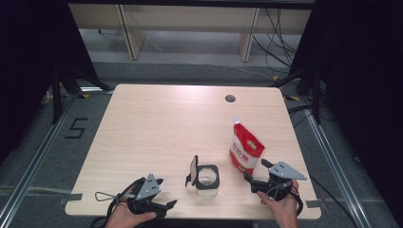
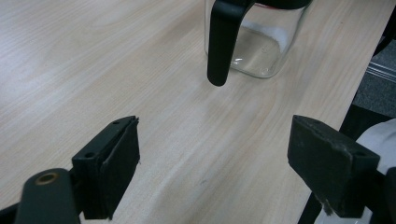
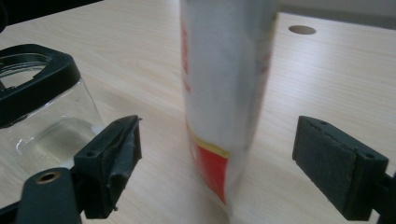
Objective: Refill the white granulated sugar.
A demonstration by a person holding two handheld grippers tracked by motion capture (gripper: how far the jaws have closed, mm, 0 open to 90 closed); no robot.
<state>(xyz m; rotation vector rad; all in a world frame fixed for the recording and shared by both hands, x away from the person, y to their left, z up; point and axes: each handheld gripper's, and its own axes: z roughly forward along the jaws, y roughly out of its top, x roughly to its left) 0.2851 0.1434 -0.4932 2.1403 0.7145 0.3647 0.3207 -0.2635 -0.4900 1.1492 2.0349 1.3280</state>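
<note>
A glossy red-and-white plastic pouch (image 3: 224,98) stands upright, long axis vertical, between the spread jaws of the right tool (image 3: 217,163), untouched; its top is cut off in the right gripper view. Beside it sits a square clear glass jar (image 3: 42,116) with black rim, lid flipped up. The left tool (image 2: 212,158) gapes empty on the pale wood-grain tabletop (image 1: 157,123).

Counting what is sitting on the counter (image 1: 157,123): one counter, pale wood, with one round hole (image 1: 230,99) near its far edge.

One glass jar (image 1: 207,180), black rim, its one lid (image 1: 193,170) standing open.

One red and white pouch (image 1: 246,149), standing upright.

I am holding two tongs, the left tongs (image 2: 212,158) and the right tongs (image 3: 217,161), one in each hand; each is showing two black jaws, so four jaws in all.

Two hands of mine are coming in from the near edge.
</note>
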